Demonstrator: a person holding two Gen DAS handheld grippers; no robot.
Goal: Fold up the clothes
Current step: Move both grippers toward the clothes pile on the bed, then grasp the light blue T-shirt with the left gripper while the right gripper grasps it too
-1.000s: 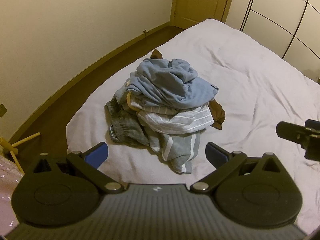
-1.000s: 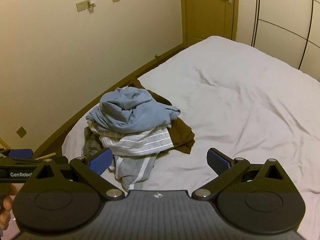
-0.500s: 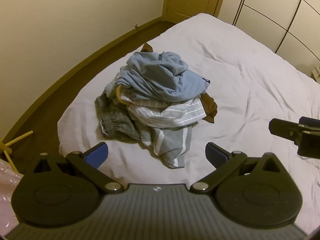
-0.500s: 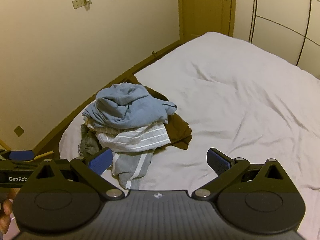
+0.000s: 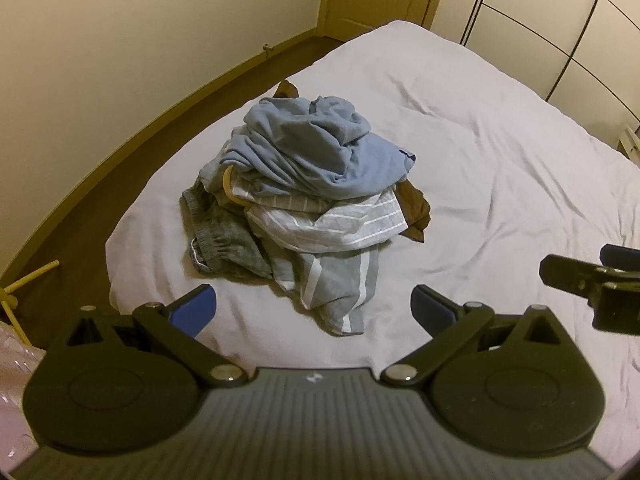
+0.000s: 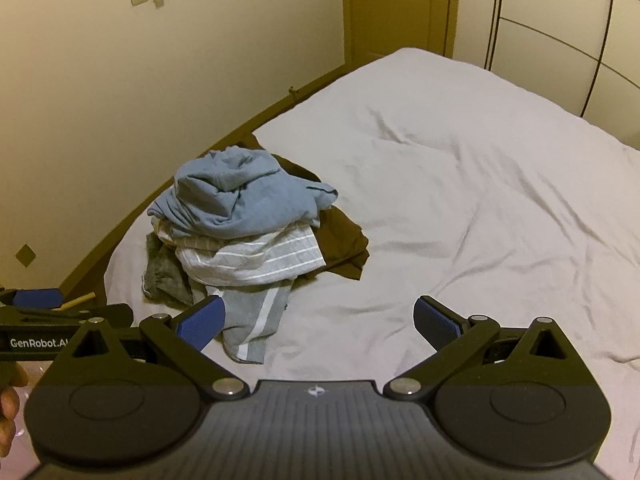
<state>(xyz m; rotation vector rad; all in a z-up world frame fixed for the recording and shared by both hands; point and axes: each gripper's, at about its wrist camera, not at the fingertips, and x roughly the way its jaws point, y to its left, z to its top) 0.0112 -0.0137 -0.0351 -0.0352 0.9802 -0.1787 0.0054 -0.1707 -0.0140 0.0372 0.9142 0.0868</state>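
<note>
A heap of clothes (image 5: pixel 308 200) lies near the bed's left front corner, also in the right wrist view (image 6: pixel 244 232). A blue garment (image 5: pixel 320 148) is on top, a grey striped one (image 5: pixel 332 224) under it, dark grey shorts (image 5: pixel 224 236) at the left and a brown piece (image 5: pixel 416 208) at the right. My left gripper (image 5: pixel 314 306) is open and empty, above the bed short of the heap. My right gripper (image 6: pixel 318 320) is open and empty, to the right of the heap. It shows at the left wrist view's right edge (image 5: pixel 592 280).
The bed (image 6: pixel 460 200) has a wrinkled white sheet. A brown floor strip (image 5: pixel 120 152) and a cream wall run along its left side. A door (image 6: pixel 400 8) and wardrobe panels (image 6: pixel 560 20) stand at the far end. A yellow stick (image 5: pixel 28 280) lies on the floor.
Both grippers have shifted slightly toward the heap, so the clothes sit lower and nearer in both views. Both stay open and empty. The clothes have not moved.
</note>
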